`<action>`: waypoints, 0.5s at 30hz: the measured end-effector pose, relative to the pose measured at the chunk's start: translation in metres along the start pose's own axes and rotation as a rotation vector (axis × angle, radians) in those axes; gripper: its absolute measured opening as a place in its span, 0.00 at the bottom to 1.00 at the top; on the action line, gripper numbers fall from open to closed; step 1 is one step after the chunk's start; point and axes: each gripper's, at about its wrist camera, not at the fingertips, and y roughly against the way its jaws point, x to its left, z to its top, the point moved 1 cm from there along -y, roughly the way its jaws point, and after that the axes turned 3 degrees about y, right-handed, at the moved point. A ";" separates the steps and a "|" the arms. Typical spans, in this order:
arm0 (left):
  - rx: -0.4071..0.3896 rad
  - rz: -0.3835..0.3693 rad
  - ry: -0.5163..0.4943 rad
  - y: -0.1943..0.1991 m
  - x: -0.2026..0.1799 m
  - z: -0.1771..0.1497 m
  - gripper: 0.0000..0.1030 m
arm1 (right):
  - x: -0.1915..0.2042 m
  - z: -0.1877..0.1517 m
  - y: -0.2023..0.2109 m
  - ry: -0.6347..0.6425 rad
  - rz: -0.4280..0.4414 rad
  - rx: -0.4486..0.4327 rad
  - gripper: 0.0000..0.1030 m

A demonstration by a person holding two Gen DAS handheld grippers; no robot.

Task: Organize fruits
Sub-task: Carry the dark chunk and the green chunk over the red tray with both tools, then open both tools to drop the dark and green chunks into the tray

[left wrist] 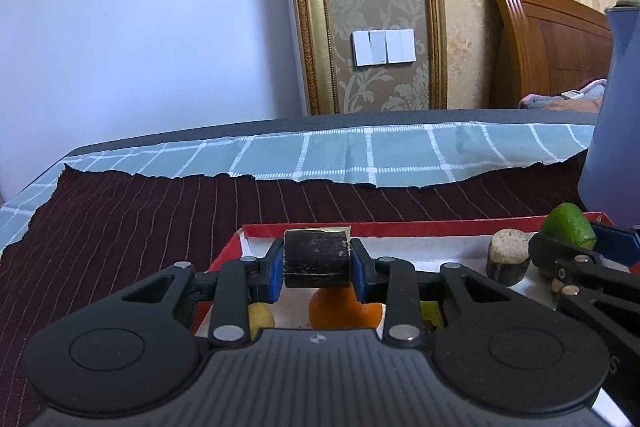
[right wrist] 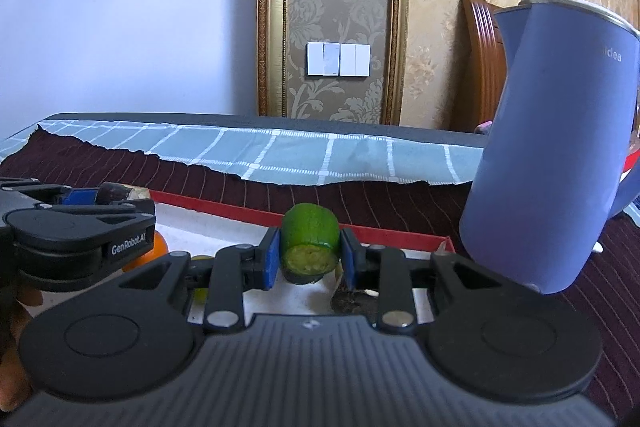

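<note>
My left gripper is shut on a dark, short sugarcane piece, held above a red-rimmed white tray. Under it in the tray lie an orange and a small yellow fruit. Another sugarcane piece stands upright in the tray to the right. My right gripper is shut on a green cut fruit piece over the same tray. The left gripper appears at the left of the right wrist view, with the orange behind it.
A tall blue kettle stands just right of the tray, close to my right gripper. The tray rests on a dark striped cloth over a pale checked tablecloth. A wall and a wooden headboard lie beyond the table.
</note>
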 end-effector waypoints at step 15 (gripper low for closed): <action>-0.011 0.033 -0.027 0.000 -0.005 -0.002 0.43 | 0.000 -0.001 0.001 0.017 -0.035 -0.025 0.58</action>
